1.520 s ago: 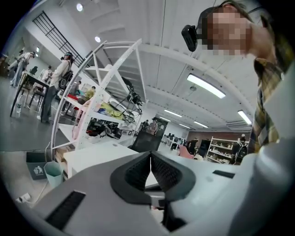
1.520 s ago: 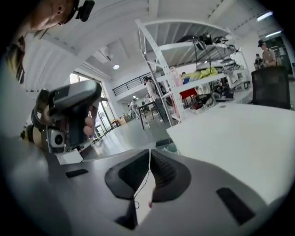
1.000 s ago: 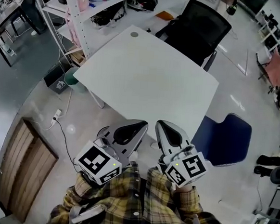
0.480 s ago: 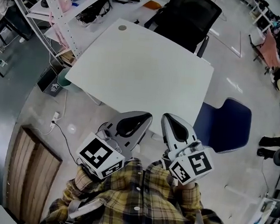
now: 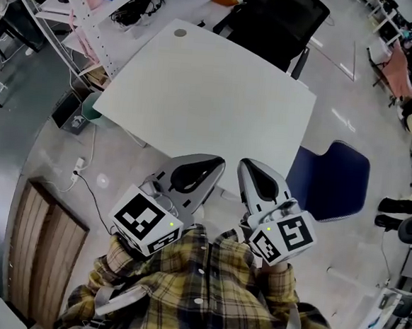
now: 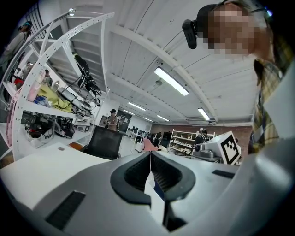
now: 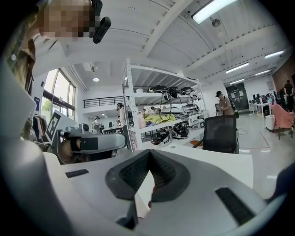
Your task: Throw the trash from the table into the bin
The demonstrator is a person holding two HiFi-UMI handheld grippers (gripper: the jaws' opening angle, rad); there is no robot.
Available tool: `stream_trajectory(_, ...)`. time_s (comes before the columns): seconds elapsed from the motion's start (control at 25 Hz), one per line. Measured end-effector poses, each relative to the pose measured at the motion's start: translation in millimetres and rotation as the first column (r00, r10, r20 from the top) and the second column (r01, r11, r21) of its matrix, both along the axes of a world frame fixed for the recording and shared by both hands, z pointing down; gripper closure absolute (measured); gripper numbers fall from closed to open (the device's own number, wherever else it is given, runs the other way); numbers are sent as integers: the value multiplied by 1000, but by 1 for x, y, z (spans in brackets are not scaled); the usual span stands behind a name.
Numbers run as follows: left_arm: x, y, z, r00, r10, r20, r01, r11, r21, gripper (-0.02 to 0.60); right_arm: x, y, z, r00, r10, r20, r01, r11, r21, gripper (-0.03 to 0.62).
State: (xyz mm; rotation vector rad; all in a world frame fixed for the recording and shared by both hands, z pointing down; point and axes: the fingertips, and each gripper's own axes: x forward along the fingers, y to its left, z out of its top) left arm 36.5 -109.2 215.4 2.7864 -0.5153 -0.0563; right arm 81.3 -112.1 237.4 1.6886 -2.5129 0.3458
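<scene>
Head view: left gripper [image 5: 209, 169] and right gripper [image 5: 248, 169] sit side by side at the chest, pointing toward the one white table [image 5: 211, 97], with one greenish bin [image 5: 91, 106] on the floor by its left corner; left gripper view: jaws pressed together, nothing between; right gripper view: same deal, closed on nothing.

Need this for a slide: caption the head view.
Left gripper and right gripper, both shut, held before the white table.

Smooth matt table [image 5: 204, 96], glossy floor [image 5: 347, 86], soft plaid cloth shirt [image 5: 202, 298].
</scene>
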Motion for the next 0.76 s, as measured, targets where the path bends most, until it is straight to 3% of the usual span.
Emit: stream_trajectory(0.76, 11, -2, 10, 1000, 3, 21, -3, 1000, -20, 571, 9, -1, 9, 1000, 8, 11, -8, 1000, -23, 597)
